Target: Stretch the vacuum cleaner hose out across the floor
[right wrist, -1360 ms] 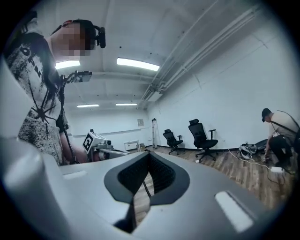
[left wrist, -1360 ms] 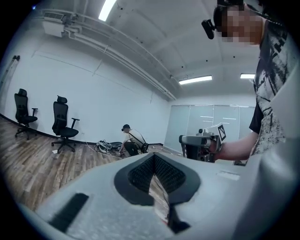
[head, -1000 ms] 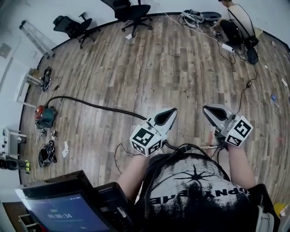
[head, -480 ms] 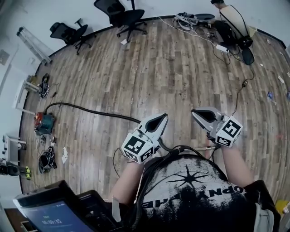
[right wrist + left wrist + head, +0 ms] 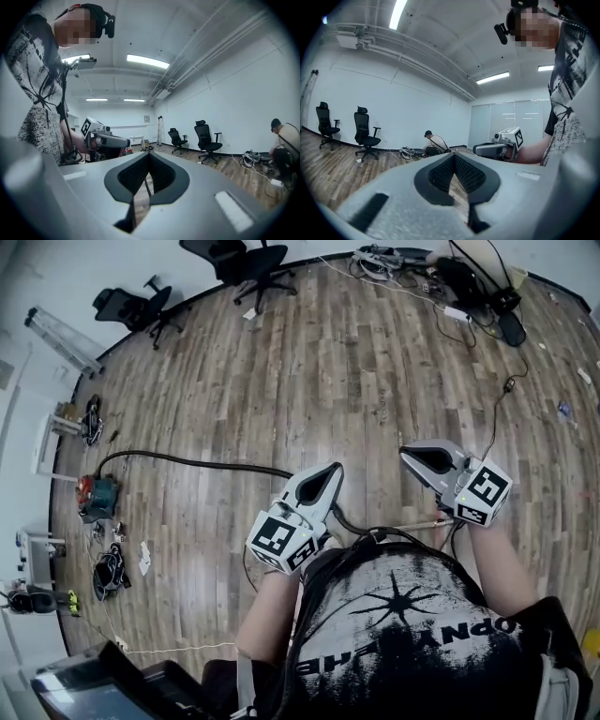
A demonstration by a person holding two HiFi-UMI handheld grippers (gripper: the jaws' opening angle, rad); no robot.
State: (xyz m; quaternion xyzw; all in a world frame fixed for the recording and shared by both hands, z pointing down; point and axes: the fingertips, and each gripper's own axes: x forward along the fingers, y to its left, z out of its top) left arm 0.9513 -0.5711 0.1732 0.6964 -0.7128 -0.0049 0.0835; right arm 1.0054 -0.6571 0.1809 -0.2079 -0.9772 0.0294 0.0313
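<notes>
**Head view, left to right.** At the far left the vacuum cleaner [image 5: 96, 495] is sitting on the wood floor [image 5: 375, 381], close to the wall. Two office chairs [image 5: 239, 259] are standing beyond it at the far wall.

The black hose [image 5: 192, 459] is leaving the cleaner, curving over and running rightward in a shallow line along the boards. It is lying flat on the floor and passing out of sight beneath the left gripper [image 5: 335, 468]. Where it ends cannot be told.

The left gripper is being held level in front of the person's chest. Its jaws are pressed together with nothing between them, and its own view is showing only floor through the gap behind the closed tips.

To the right, apart from it, the right gripper [image 5: 406, 453] is hovering at about the same height, with its tip angled toward the left one. Its jaws are likewise meeting at the tips and are empty. Neither gripper is touching the hose.

A tangle of cables [image 5: 375, 257] is lying at the upper right.
</notes>
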